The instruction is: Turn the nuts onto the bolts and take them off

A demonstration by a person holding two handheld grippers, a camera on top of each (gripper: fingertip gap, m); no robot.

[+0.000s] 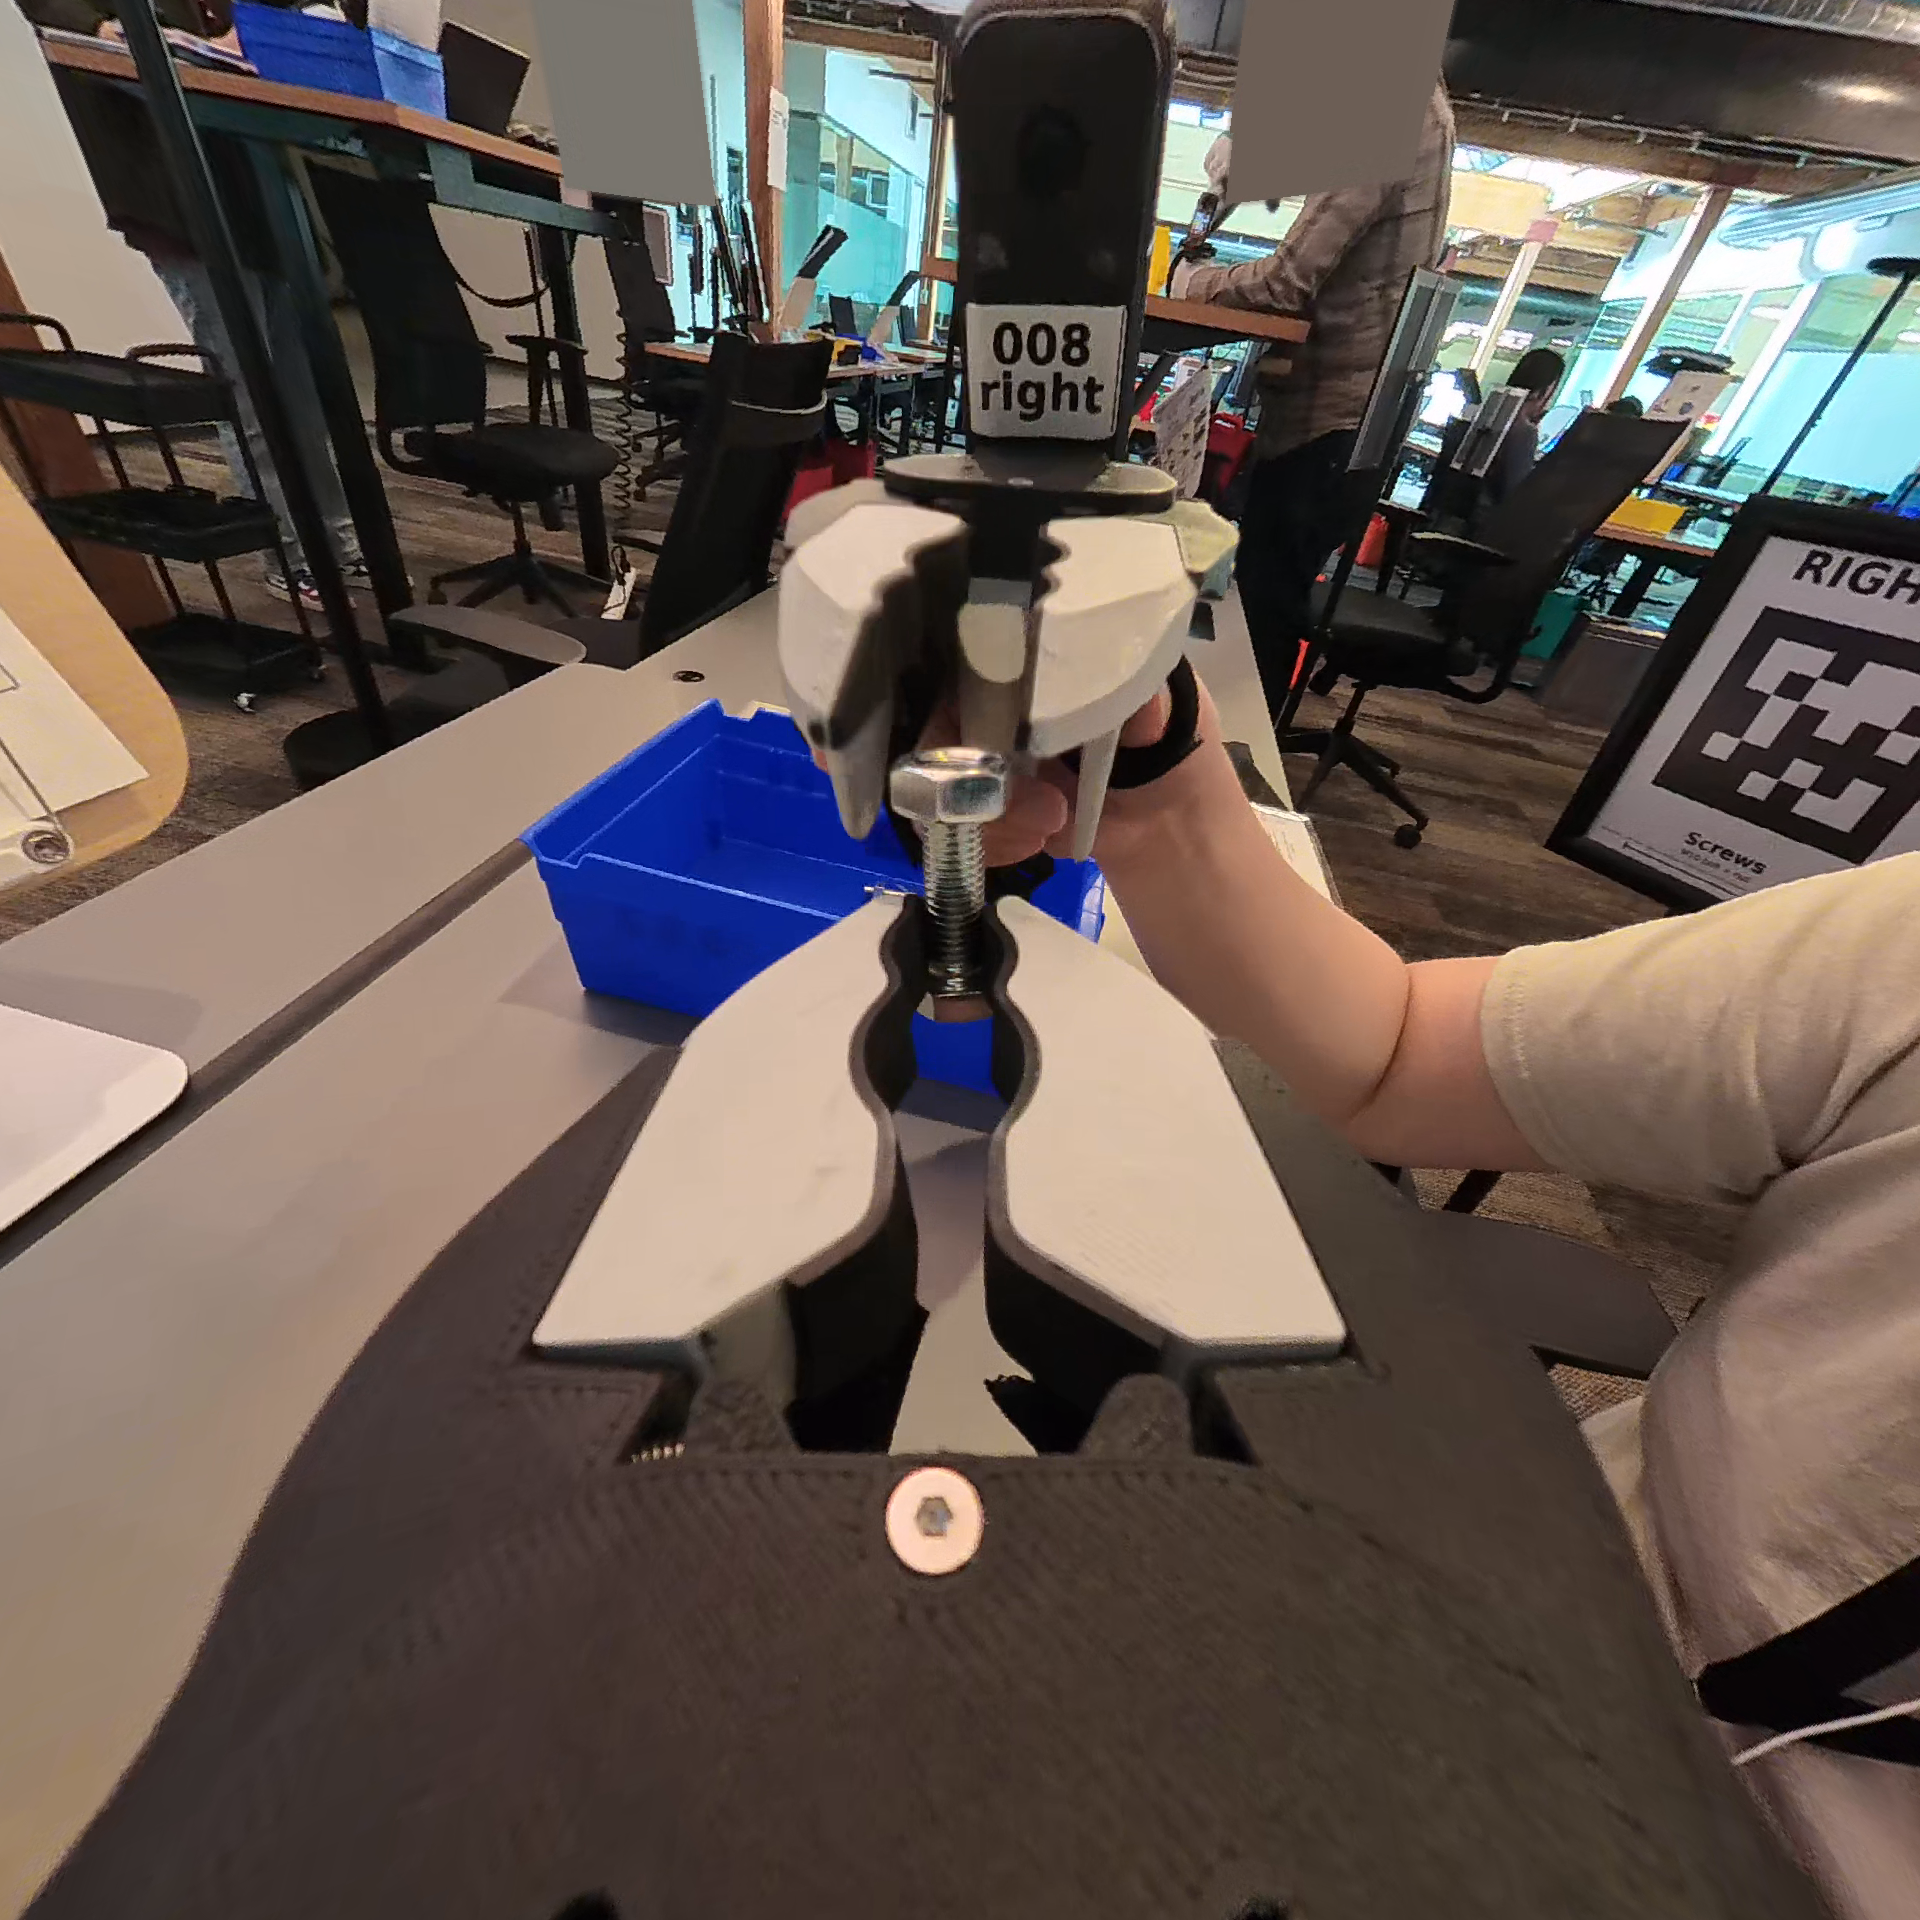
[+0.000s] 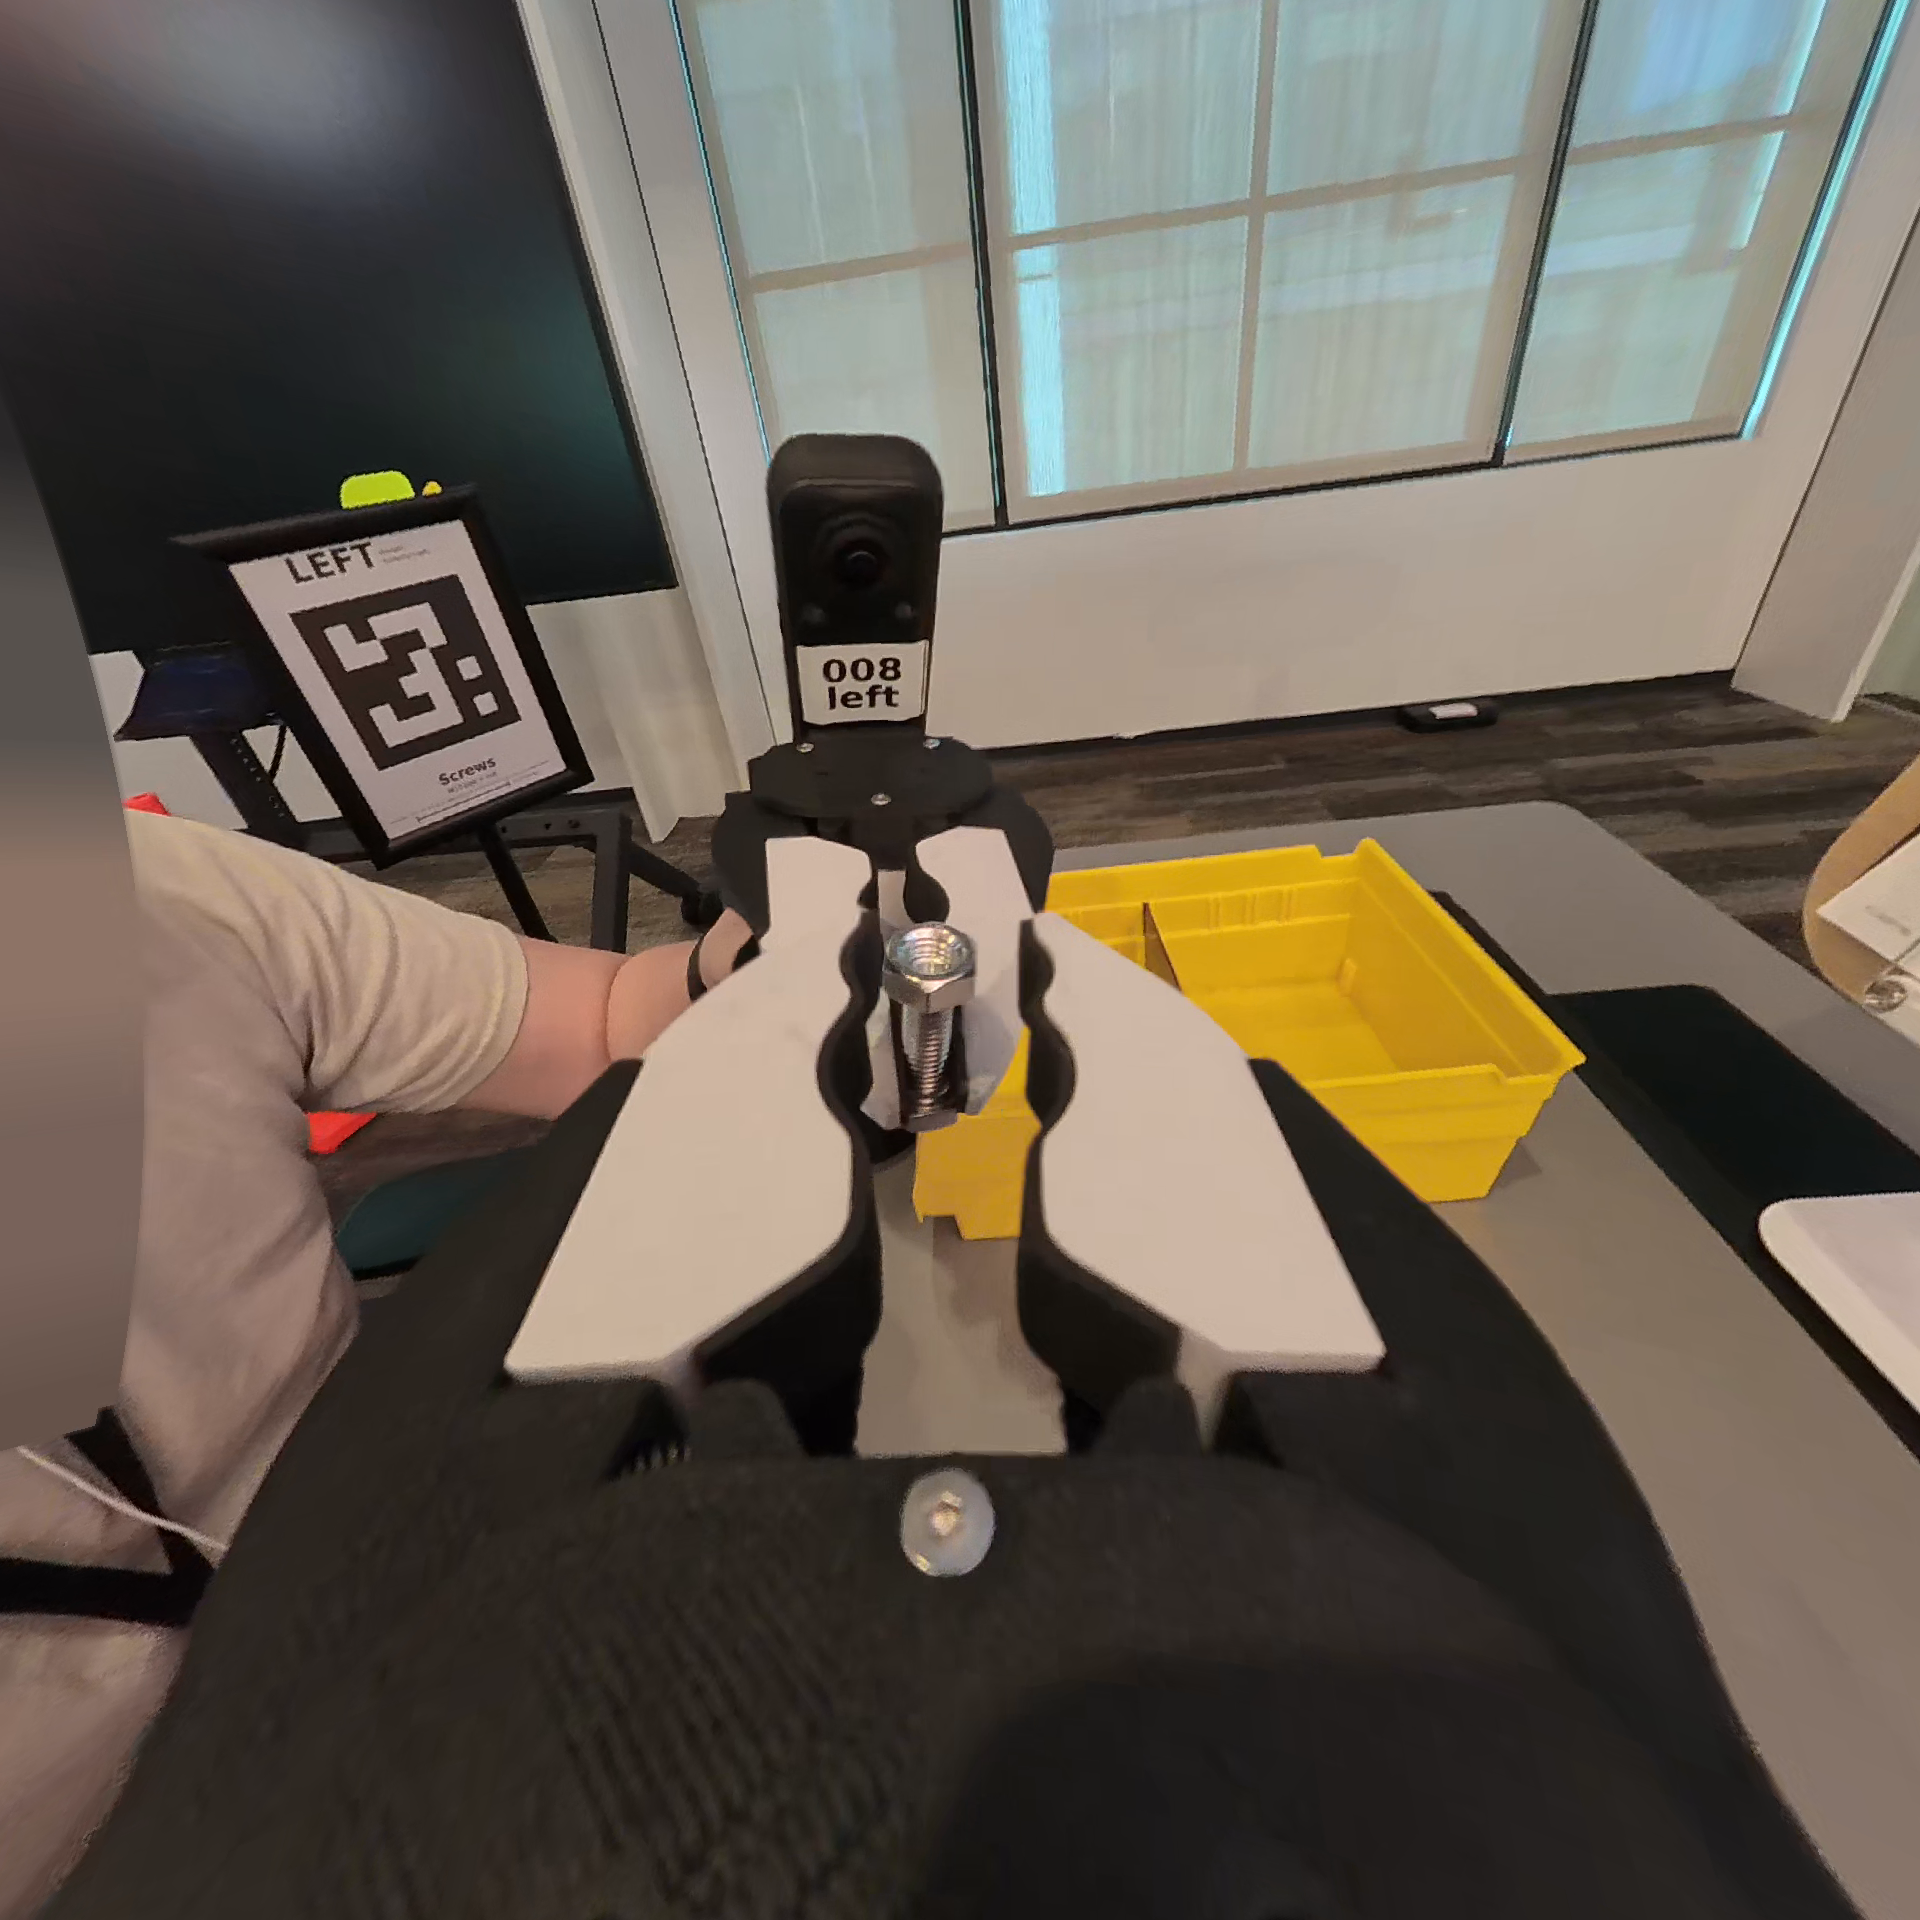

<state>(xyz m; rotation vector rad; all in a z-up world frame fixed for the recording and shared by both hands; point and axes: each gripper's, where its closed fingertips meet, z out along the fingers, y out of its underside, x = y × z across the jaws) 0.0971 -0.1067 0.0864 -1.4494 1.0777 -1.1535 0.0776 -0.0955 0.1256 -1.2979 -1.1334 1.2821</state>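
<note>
A silver hex bolt [image 1: 951, 831] is held roughly upright between my two grippers, above the grey table [image 1: 312, 914]. My left gripper [image 1: 951, 961] is shut on a nut [image 1: 951, 979] at the low end of the thread. My right gripper [image 2: 935, 966] is shut on the bolt's hex head [image 2: 928, 971]; the thread [image 2: 925, 1049] runs down between its pads. The right gripper also shows facing me in the left wrist view [image 1: 935, 790], and the left gripper shows behind the bolt in the right wrist view [image 2: 883, 894].
A blue bin [image 1: 717, 894] sits on the table behind the bolt in the left wrist view. A yellow bin [image 2: 1351, 1060] sits to the right in the right wrist view. A white flat object [image 2: 1860, 1288] lies at the table edge. The person's arm [image 1: 1247, 935] reaches in. Framed marker signs [image 2: 405, 675] stand beyond. My two grippers' fingertips are within a few centimetres of each other.
</note>
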